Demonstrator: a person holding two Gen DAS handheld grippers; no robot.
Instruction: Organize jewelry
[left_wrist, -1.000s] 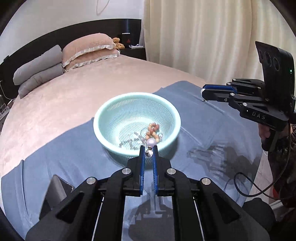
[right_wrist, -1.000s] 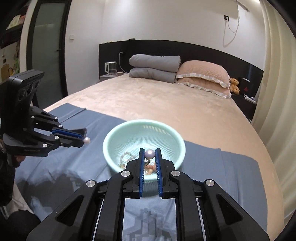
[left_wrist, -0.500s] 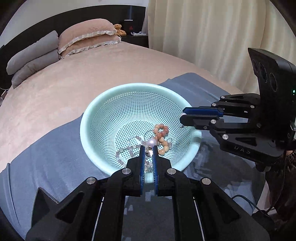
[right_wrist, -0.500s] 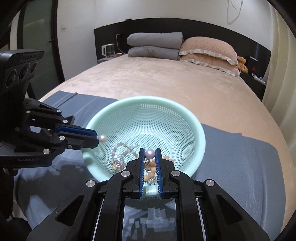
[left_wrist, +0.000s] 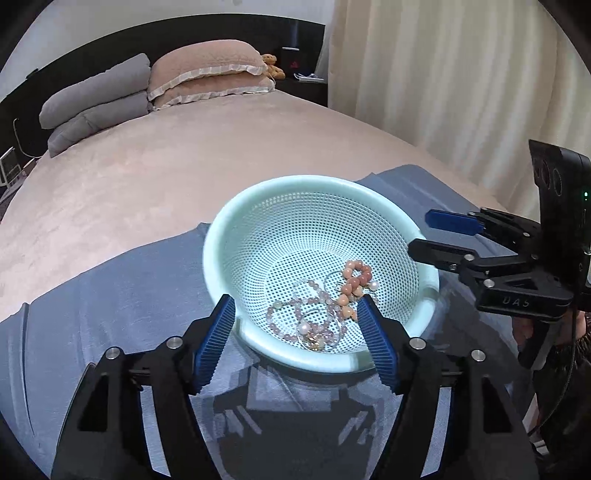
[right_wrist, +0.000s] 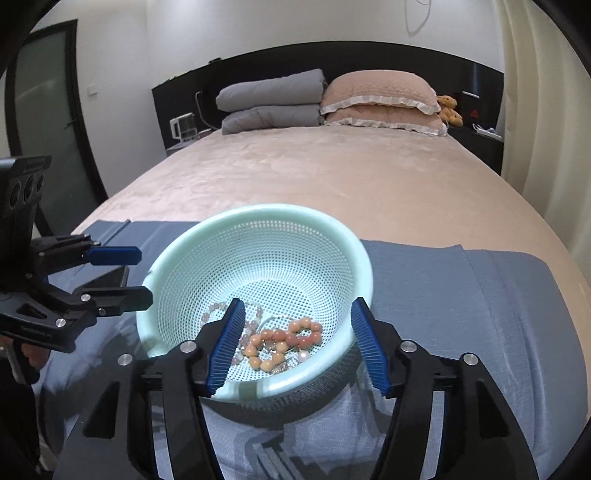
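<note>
A mint-green perforated basket (left_wrist: 229, 236) (right_wrist: 177, 251) sits on a blue-grey cloth on the bed. In it lie an orange-pink bead bracelet (left_wrist: 352, 282) (right_wrist: 284, 339), a pale pink bead strand (left_wrist: 295, 306) (right_wrist: 216, 308) and two pearl earrings (left_wrist: 304, 326) (right_wrist: 303, 356). My left gripper (left_wrist: 297, 306) is open and empty over the basket's near rim; it also shows in the right wrist view (right_wrist: 138, 275). My right gripper (right_wrist: 297, 310) is open and empty over the basket; it also shows in the left wrist view (left_wrist: 419, 236).
The blue-grey cloth (left_wrist: 110, 295) (right_wrist: 461, 295) covers the near part of a beige bed (left_wrist: 184, 166). Pillows and folded grey bedding (right_wrist: 269, 99) lie at the headboard. A dark flat object (right_wrist: 110, 278) lies on the cloth left of the basket. Curtains (left_wrist: 461, 74) hang at right.
Both grippers held a pearl earring over the basket; both have opened wide and the earrings now lie in the basket. Both grippers moved closer and lower to the basket.
</note>
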